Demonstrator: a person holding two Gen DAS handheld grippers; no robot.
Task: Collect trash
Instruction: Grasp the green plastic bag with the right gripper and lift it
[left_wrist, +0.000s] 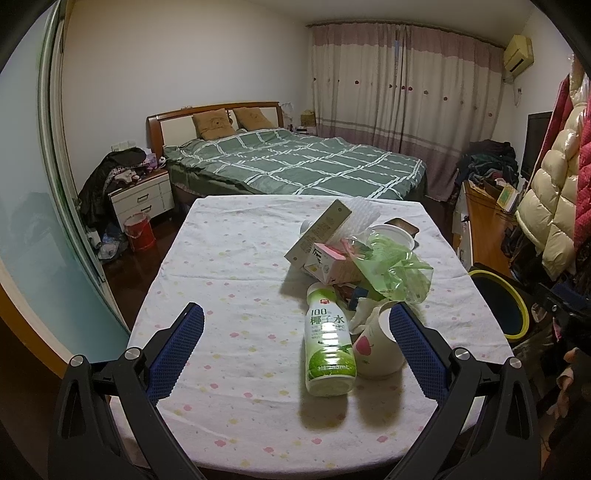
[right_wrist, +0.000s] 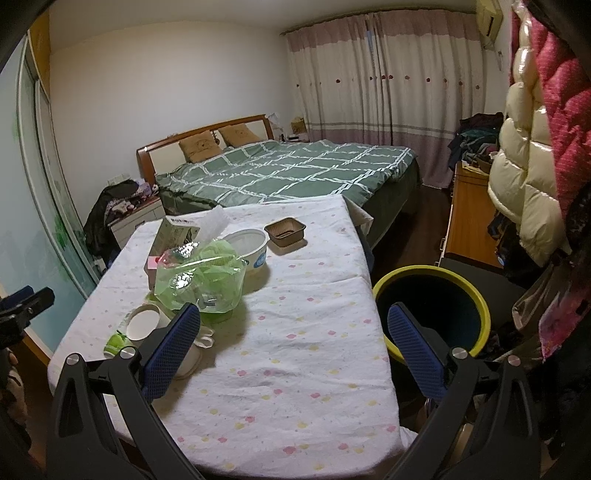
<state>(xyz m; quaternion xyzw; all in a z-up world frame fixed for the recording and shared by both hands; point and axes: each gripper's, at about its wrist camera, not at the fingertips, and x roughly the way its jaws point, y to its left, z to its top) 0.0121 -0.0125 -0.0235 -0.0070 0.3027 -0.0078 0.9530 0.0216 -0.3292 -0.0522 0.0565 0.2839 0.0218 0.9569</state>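
A pile of trash lies on the cloth-covered table (left_wrist: 229, 266). In the left wrist view a green-and-white drink bottle (left_wrist: 328, 343) lies on its side, with a paper cup (left_wrist: 373, 347) tipped over beside it. Behind them sit a crumpled green plastic bag (left_wrist: 395, 269), a pink carton (left_wrist: 332, 262) and a tall beige box (left_wrist: 321, 229). My left gripper (left_wrist: 295, 325) is open, with the bottle and cup lying between its fingers. In the right wrist view I see the green bag (right_wrist: 201, 277), a white bowl (right_wrist: 249, 245) and a brown tray (right_wrist: 285, 230). My right gripper (right_wrist: 293, 325) is open and holds nothing.
A black bin with a yellow rim (right_wrist: 432, 306) stands on the floor right of the table (right_wrist: 295, 387). A bed (left_wrist: 295, 162) lies beyond the table. Coats (right_wrist: 528, 155) hang at the right. A nightstand (left_wrist: 142, 195) and a red bucket (left_wrist: 139, 232) stand far left.
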